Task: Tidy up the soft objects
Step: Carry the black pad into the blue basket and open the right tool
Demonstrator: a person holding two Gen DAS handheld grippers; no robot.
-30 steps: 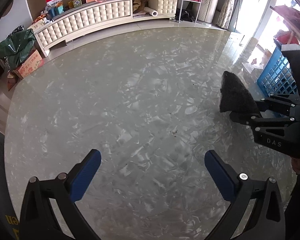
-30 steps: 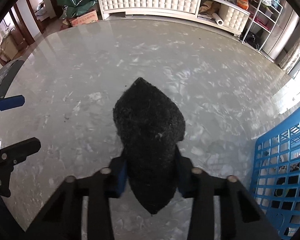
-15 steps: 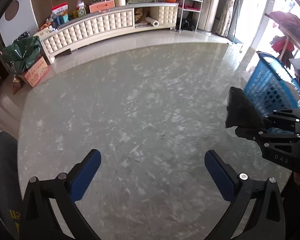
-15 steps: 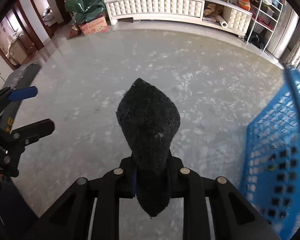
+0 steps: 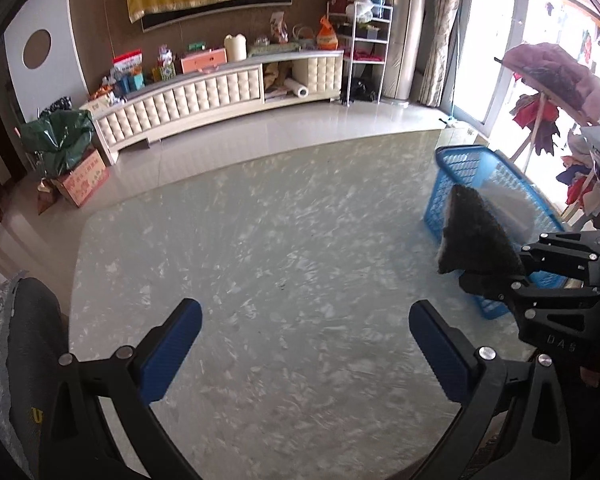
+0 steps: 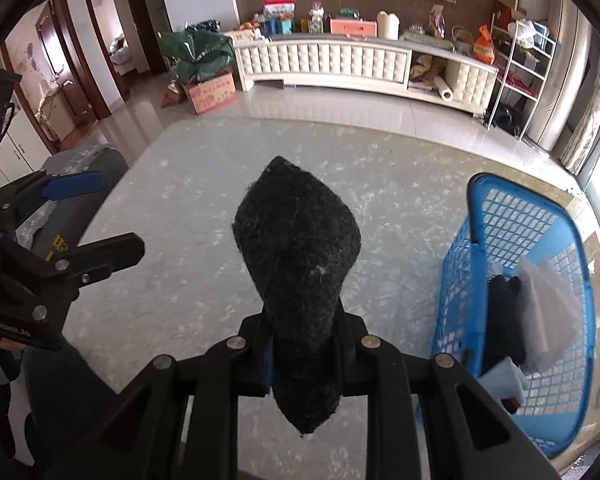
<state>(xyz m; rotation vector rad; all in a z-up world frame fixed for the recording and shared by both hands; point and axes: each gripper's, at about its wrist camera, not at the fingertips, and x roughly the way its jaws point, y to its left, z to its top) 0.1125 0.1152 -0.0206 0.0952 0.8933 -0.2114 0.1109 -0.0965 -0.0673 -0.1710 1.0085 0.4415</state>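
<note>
Above marble table point(image 6: 204, 248), right gripper point(image 6: 304, 354) pinches black sock point(image 6: 298, 248).

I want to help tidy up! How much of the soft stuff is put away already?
Some is done: a black piece, a white cloth and a pale blue one already lie in the blue basket. In hand: the right gripper is shut on a fuzzy black cloth, not yet dropped in. The left gripper is open and empty. No other soft things show on the table.

You get strong daylight from the window point(image 5: 496, 40) on the right, blown out to white. It glares off the glossy table point(image 5: 280, 240) and the floor point(image 6: 340, 108). Fisheye bending curves the edges, dark vignette fills the corners, and slight motion blur softens the table's pattern.
</note>
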